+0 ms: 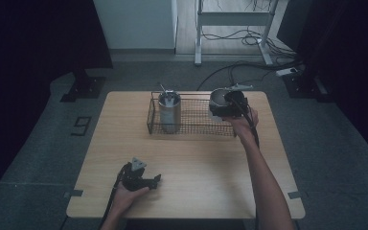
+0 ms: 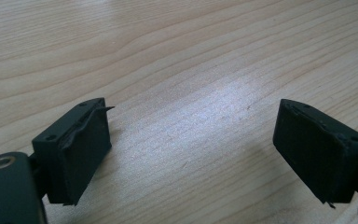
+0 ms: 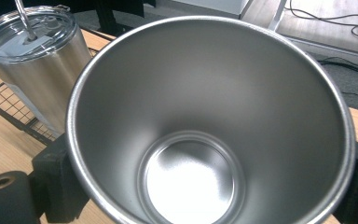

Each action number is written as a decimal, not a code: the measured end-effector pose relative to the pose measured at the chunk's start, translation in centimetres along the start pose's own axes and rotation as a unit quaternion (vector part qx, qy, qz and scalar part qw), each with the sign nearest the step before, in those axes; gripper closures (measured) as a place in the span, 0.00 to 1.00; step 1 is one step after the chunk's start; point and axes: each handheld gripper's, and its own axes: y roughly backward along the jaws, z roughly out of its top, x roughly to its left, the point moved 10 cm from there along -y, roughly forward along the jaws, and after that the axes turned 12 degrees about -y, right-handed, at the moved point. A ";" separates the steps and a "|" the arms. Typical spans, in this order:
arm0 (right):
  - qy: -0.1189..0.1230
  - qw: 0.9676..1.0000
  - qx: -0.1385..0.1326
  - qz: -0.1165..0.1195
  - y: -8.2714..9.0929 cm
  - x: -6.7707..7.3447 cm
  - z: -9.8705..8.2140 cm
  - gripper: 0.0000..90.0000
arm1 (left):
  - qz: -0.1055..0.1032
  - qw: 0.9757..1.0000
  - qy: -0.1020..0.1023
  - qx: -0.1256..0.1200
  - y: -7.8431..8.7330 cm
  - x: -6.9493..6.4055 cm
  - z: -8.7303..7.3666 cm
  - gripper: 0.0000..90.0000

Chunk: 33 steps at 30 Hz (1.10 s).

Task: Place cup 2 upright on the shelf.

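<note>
High view shows my right gripper (image 1: 231, 106) holding an open steel cup (image 1: 219, 99) at the right end of the wire basket (image 1: 191, 128). A second cup with lid and straw (image 1: 169, 111) already stands at the left end of the basket. I judge the work is about half done: the open cup must still be set down and released. Right gripper view shows both jaws pressed on the sides of the cup (image 3: 205, 126). My left gripper (image 1: 141, 178) rests wide open on the table (image 2: 177, 56) and holds nothing.
</note>
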 end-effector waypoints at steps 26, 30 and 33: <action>0.002 1.000 0.011 -0.002 -2.5 0.1 0.8 0.08 | 0.002 1.000 -0.004 0.003 0.0 0.0 -0.1 0.12; 0.007 1.000 0.013 -0.005 -3.1 0.4 1.2 0.08 | 0.002 1.000 -0.006 0.004 0.0 0.0 0.0 0.12; 0.011 1.000 0.018 -0.003 -3.7 0.7 1.3 0.08 | 0.002 1.000 -0.007 0.005 0.0 -0.1 0.0 0.12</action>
